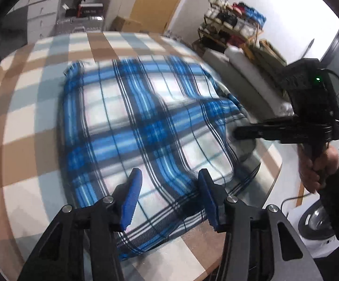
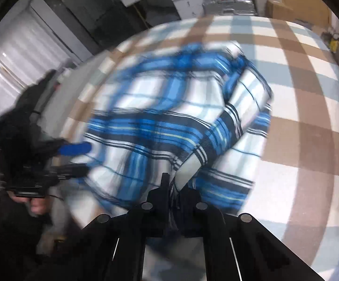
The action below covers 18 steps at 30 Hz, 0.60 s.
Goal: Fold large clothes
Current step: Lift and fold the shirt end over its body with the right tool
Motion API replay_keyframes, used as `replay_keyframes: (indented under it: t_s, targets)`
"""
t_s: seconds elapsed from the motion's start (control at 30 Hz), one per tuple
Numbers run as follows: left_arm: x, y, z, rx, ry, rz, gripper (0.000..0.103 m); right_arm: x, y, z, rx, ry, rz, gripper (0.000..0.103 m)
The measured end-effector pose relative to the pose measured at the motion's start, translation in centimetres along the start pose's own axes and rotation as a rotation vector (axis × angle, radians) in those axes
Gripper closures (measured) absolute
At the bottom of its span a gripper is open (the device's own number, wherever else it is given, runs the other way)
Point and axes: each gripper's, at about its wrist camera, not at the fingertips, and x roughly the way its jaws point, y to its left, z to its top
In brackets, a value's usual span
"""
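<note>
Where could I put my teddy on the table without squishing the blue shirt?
Left of the shirt the checked tablecloth lies bare to the table's edge, and so does the strip behind it. The near right corner is crowded: both grippers work there.

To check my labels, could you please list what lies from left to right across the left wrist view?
Checked tablecloth → blue plaid garment → right claw, shut on the garment's edge → hand holding it.

Bright indoor light, glare on the white wall (image 1: 286, 4); fisheye bending, dark corners; heavy motion blur, worst on right wrist view.
</note>
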Motion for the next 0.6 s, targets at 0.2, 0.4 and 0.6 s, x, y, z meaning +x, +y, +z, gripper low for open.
replay_keyframes:
  t_s: [0.2,0.4,0.6]
  targets:
    - [-3.4,-0.5,1.4,0.055,-0.083,-0.015,0.059,-3.2,-0.2,-0.6,0.161,0.016,0.214,0.097]
    - [-0.5,-0.4,1.1,0.088,-0.013,-0.022,0.059,1.0,-3.3,-4.9,0.259,0.185,0.159,0.096]
    - [5.0,-0.5,-0.9,0.119,0.115,0.017,0.06,-0.7,-1.9,-4.9,0.155,0.184,0.028,0.09]
